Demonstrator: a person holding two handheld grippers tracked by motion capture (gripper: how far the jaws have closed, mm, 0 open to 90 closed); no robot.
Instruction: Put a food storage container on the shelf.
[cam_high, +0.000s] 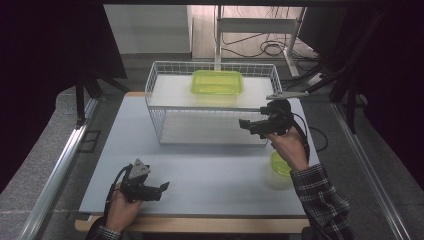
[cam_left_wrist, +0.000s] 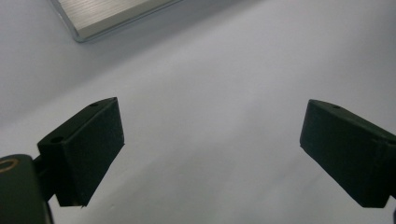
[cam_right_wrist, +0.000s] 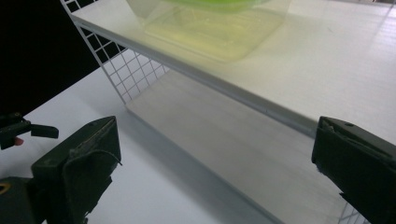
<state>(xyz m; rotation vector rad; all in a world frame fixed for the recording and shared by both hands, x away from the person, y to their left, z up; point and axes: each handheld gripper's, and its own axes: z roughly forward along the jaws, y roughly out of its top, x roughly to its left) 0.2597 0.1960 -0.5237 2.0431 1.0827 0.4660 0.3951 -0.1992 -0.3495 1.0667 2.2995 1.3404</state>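
A yellow-green container (cam_high: 217, 82) sits on the wire rack's (cam_high: 159, 107) top shelf, upper centre. The right gripper (cam_high: 246, 124), jaws wide and empty, hovers centre-right. The left gripper (cam_high: 163, 188), lower left, is spread open.

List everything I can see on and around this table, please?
container: one, yellow-green, see-through, on the rack's upper shelf.
bowl: one, yellow-green, on the table, partly behind the right hand.
wire rack: one, white, two shelves, at the table's far middle.
table: one, pale grey.
left gripper: one, black, jaws open, nothing between them, low over the near left.
right gripper: one, black, jaws open, nothing between them, before the rack's right end.
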